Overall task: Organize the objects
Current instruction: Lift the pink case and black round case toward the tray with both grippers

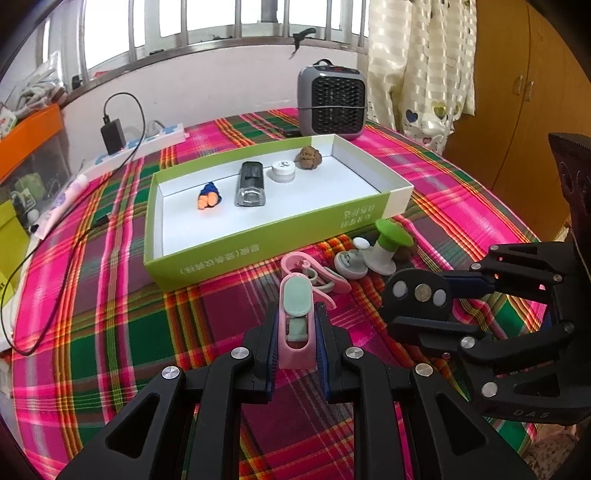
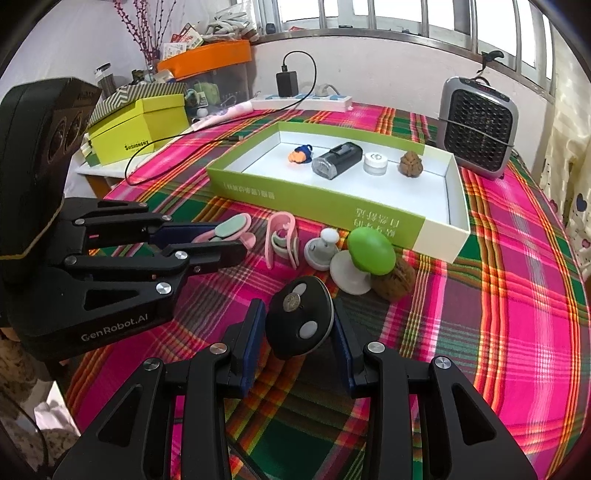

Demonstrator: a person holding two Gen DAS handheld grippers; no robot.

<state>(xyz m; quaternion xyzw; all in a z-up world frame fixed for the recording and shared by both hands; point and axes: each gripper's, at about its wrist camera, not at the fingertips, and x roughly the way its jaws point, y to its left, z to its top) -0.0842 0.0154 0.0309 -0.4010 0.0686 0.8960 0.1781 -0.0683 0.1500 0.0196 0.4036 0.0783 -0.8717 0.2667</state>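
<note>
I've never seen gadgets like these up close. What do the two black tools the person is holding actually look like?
Both are matte black plastic with angular, linked arms, triangular cut-outs and round silver bolts. Each ends in two flat fingers faced with dark blue ribbed pads. The left tool has white "GenRobot.AI" lettering on its base and a boxy black camera block with two round lenses on top. The right tool shows a faint embossed "DAS". No cables or sleeves show.

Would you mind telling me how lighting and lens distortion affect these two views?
Left wrist view: the window is blown out white, and the fisheye bows the box and tablecloth. Right wrist view: the same washed-out panes, straight edges curving toward the rim, dark vignette in the corners; the near objects stay sharp.
</note>
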